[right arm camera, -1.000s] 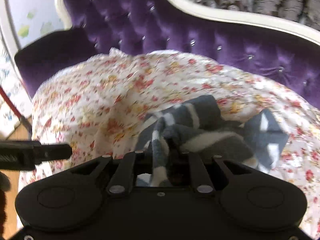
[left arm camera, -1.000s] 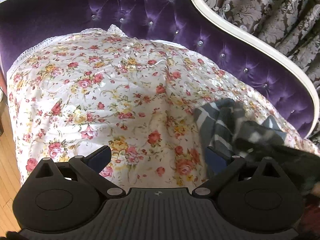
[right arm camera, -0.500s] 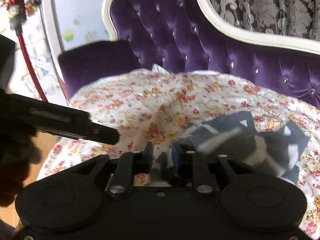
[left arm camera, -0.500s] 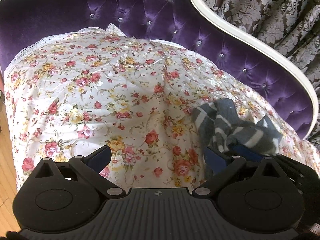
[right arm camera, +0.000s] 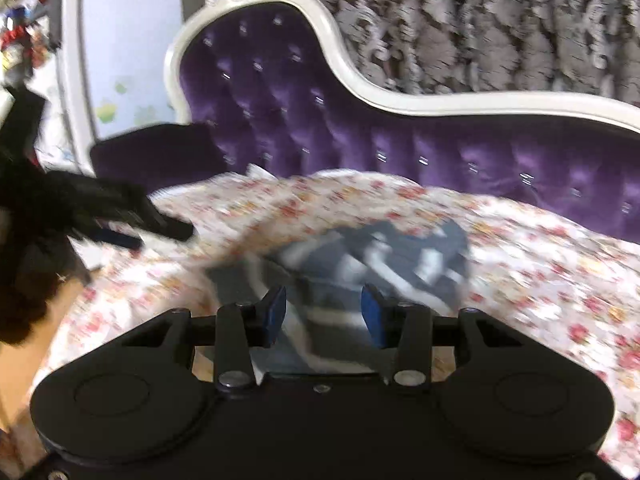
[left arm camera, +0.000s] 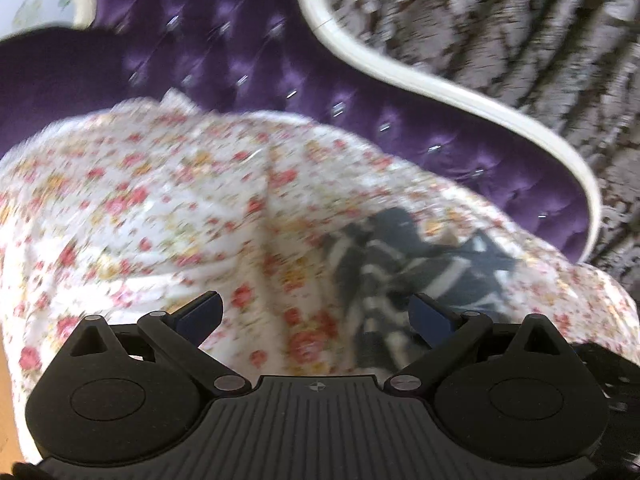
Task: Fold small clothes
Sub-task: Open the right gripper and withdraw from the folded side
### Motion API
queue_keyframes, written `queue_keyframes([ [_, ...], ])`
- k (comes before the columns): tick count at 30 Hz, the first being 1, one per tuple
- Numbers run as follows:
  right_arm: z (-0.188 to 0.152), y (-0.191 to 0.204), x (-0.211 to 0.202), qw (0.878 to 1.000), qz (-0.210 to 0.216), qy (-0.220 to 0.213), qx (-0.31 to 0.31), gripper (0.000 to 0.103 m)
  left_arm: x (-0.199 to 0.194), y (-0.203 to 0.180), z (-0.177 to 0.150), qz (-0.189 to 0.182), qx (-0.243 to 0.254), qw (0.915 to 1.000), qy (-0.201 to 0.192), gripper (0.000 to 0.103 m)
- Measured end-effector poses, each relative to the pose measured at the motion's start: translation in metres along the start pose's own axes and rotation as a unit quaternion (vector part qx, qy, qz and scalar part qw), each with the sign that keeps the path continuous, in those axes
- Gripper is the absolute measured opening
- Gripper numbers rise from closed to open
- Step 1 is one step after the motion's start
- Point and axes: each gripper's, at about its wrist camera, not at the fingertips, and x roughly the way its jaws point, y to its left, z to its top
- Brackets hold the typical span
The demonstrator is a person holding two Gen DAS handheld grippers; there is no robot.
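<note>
left wrist view. left gripper [left arm camera: 316, 312]: jaws standing wide apart, grasping nothing, hovering over the seat with only bedding between the blue pads. floral cover [left arm camera: 160, 216]: white cloth with red and yellow roses, lying spread over the seat, seemingly serving as the folding surface. striped garment [left arm camera: 404, 264]: small grey and white piece, lying crumpled on the floral cover at the right, its near end reaching under the left gripper's right finger, touching or not i cannot tell through the blur. purple sofa [left arm camera: 248, 60]: tufted back with a white frame, running behind the cover. patterned curtain [left arm camera: 500, 20]: hanging beyond the frame.

right wrist view. right gripper [right arm camera: 323, 314]: jaws having just been opening, now standing partly apart; the striped garment [right arm camera: 372, 256] is lying between and beyond the blue pads, which are not pressing on it, so it is judged released onto the floral cover [right arm camera: 540, 240]. left gripper [right arm camera: 132, 220]: showing as a dark blurred shape at the left, over the cover's edge. purple sofa [right arm camera: 320, 132] and patterned curtain [right arm camera: 460, 20]: standing behind.

containers: none showing in either view. judgement: garment being set down unfolded in a heap, likely awaiting spreading flat before any fold.
</note>
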Motion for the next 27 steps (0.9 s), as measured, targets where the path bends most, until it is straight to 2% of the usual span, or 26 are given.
queue_keyframes([
  [4,-0.008,-0.009,0.002,1.000,-0.019,0.005,0.003,0.052,-0.009,-0.031,-0.007,-0.013,0.052,0.9975,-0.047,0.100],
  [7,-0.013,-0.010,0.001,1.000,-0.024,0.005,-0.002,0.052,-0.007,-0.058,-0.014,-0.012,0.100,0.9924,-0.070,0.100],
  [11,-0.017,-0.013,0.001,1.000,-0.024,0.007,-0.009,0.052,0.012,-0.081,-0.026,0.006,0.160,0.9852,-0.062,0.100],
  [13,-0.019,-0.014,0.000,1.000,-0.022,0.009,-0.010,0.052,0.027,-0.083,-0.031,0.019,0.166,0.9852,-0.036,0.100],
  [17,-0.016,-0.017,0.003,1.000,-0.023,0.007,-0.020,0.052,0.050,-0.062,-0.037,0.033,0.122,0.9913,0.036,0.097],
  [18,-0.013,-0.018,0.005,0.999,-0.024,0.008,-0.023,0.052,0.054,-0.053,-0.037,0.029,0.105,0.9927,0.051,0.092],
  [19,-0.011,-0.020,0.008,0.999,-0.025,0.010,-0.027,0.052,0.057,-0.044,-0.036,0.023,0.085,0.9939,0.066,0.092],
  [23,-0.002,-0.026,0.029,0.998,-0.028,0.025,-0.049,0.052,0.057,-0.014,-0.035,-0.005,0.012,0.9955,0.094,0.092],
  [27,0.009,-0.031,0.057,0.997,-0.020,0.043,-0.060,0.052,0.057,-0.004,-0.037,0.009,-0.002,0.9938,0.111,0.092],
])
